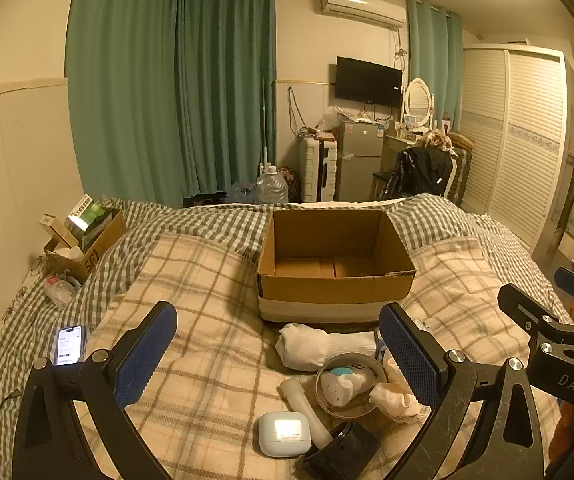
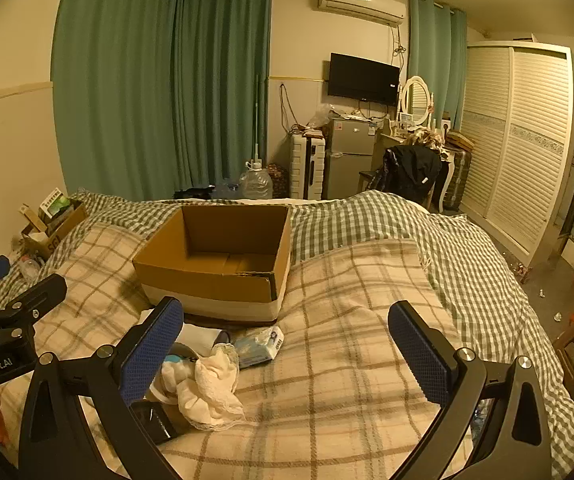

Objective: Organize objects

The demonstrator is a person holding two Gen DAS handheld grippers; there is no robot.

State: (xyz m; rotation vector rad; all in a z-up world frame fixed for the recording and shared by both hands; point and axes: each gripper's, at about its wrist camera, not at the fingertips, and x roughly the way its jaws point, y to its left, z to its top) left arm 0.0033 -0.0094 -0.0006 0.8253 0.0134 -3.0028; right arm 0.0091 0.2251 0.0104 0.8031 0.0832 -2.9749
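Open brown cardboard box point(image 1: 335, 264) on plaid blanket point(image 1: 207, 360), white band along base, nothing visible inside. Before it: rolled white sock point(image 1: 319, 346), white earbud case point(image 1: 284, 433). Left gripper point(image 1: 279, 354), right gripper point(image 2: 287, 352): fingers spread apart, nothing held.

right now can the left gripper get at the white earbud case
Probably yes. The left gripper is open and empty, and the white earbud case lies uncovered on the plaid blanket between its fingers, beside a white tube, with nothing over it.
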